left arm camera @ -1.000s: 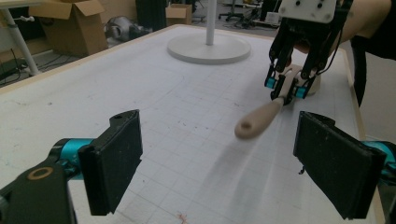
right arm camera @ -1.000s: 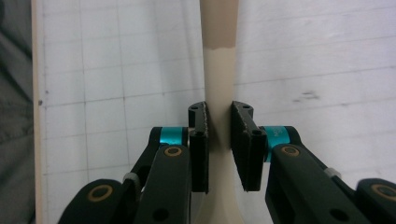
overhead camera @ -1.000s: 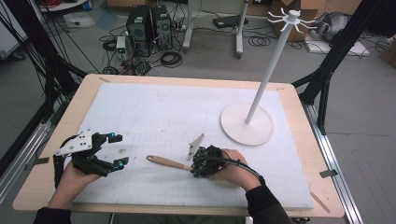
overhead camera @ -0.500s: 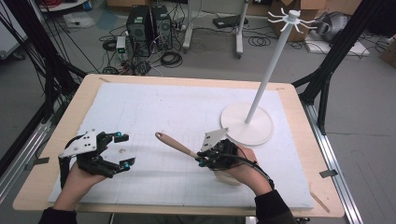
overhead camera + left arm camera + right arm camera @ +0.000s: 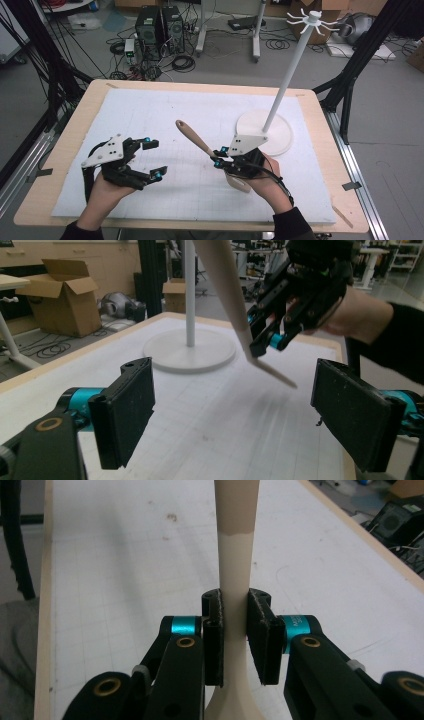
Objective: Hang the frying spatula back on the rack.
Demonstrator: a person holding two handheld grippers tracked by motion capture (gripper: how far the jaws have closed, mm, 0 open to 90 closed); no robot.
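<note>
Spatula (image 5: 194,137) handling is the work here: the right hand-held gripper (image 5: 218,157) is clamped on the pale neck just above the blade, so its wooden handle slants up toward 11 o'clock, clear of the table (image 5: 60,145). Gripping low probably leaves the handle end free for hanging on the white stand (image 5: 280,90), which rises at about 1 o'clock from that grip. At 9 o'clock, the left hand-held gripper (image 5: 154,159) hovers with jaws spread and nothing between them, likely waiting to assist.
</note>
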